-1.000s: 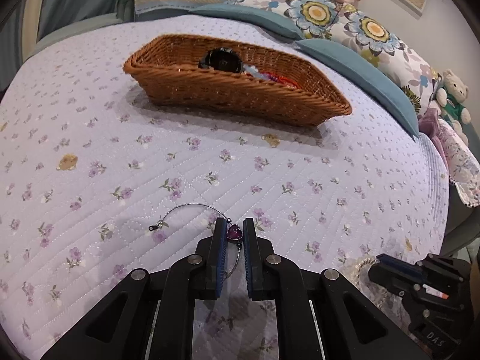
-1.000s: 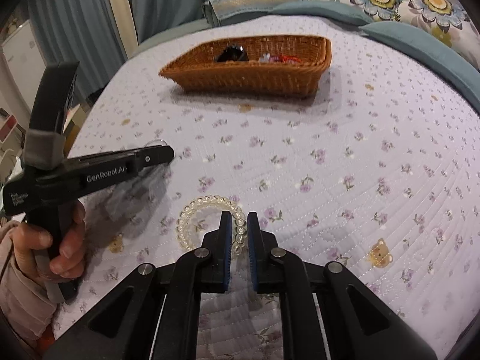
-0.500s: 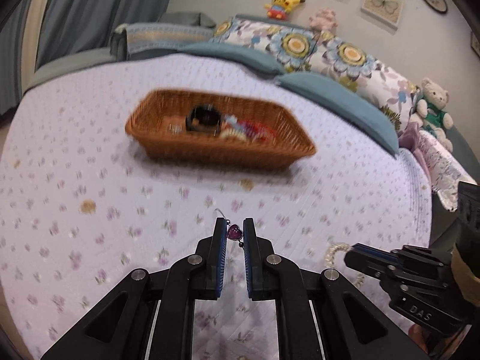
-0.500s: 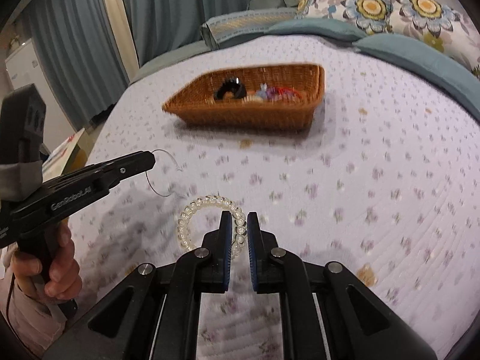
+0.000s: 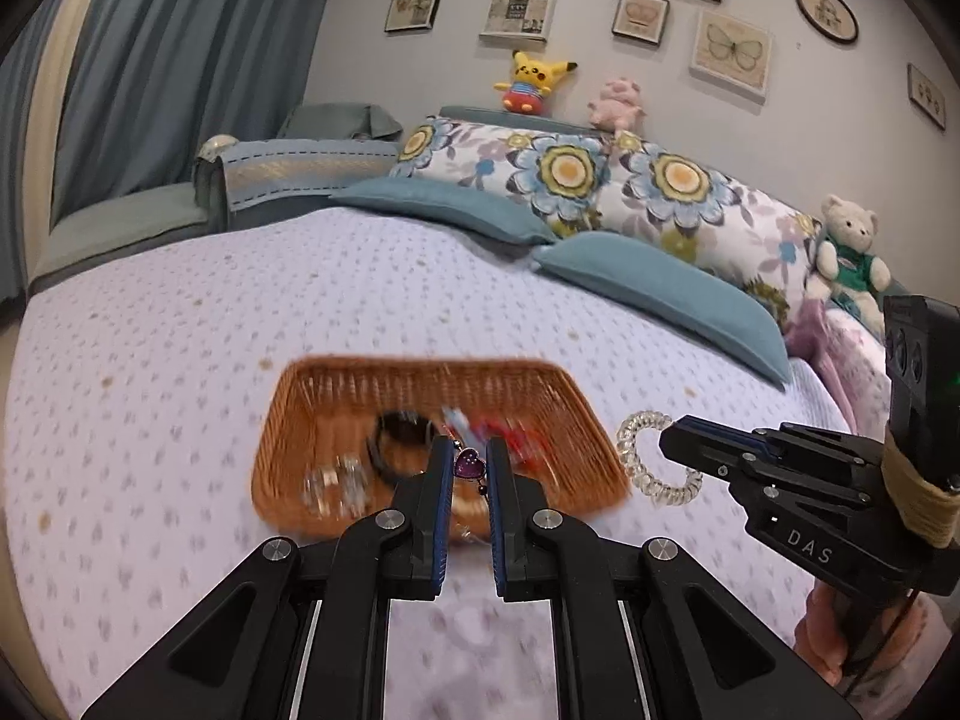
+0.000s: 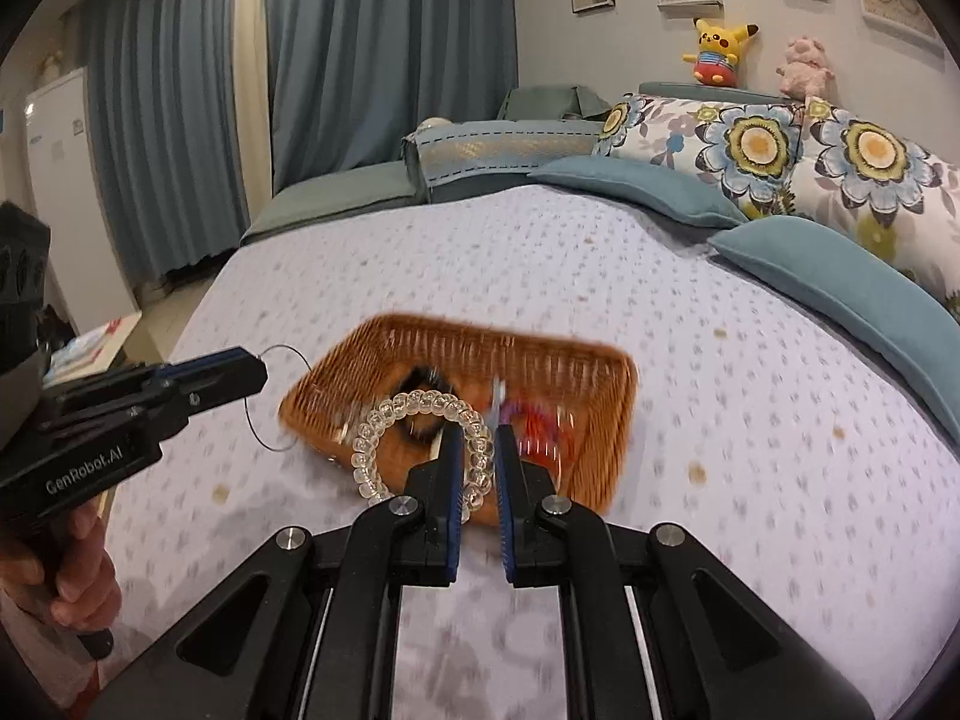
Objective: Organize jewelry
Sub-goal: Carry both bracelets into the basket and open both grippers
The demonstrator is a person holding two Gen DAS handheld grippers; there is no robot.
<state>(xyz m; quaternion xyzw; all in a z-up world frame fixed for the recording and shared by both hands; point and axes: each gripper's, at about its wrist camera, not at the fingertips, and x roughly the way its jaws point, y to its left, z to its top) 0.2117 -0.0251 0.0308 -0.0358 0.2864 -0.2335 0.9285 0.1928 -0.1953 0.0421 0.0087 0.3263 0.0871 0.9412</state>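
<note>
My left gripper is shut on a wire necklace with a purple heart pendant and holds it in the air over the near side of a brown wicker basket. The wire loop hangs from its tip in the right wrist view. My right gripper is shut on a clear beaded bracelet, also lifted near the basket. The bracelet shows in the left wrist view too. The basket holds a black ring-shaped item, red pieces and a silvery piece.
The basket sits on a lilac flowered bedspread. Blue and flowered pillows lie behind it, with a teddy bear at the right. Curtains hang at the left.
Both grippers lifted their jewelry off the bedspread and moved forward to the basket. The basket now lies just under and ahead of the fingertips.
</note>
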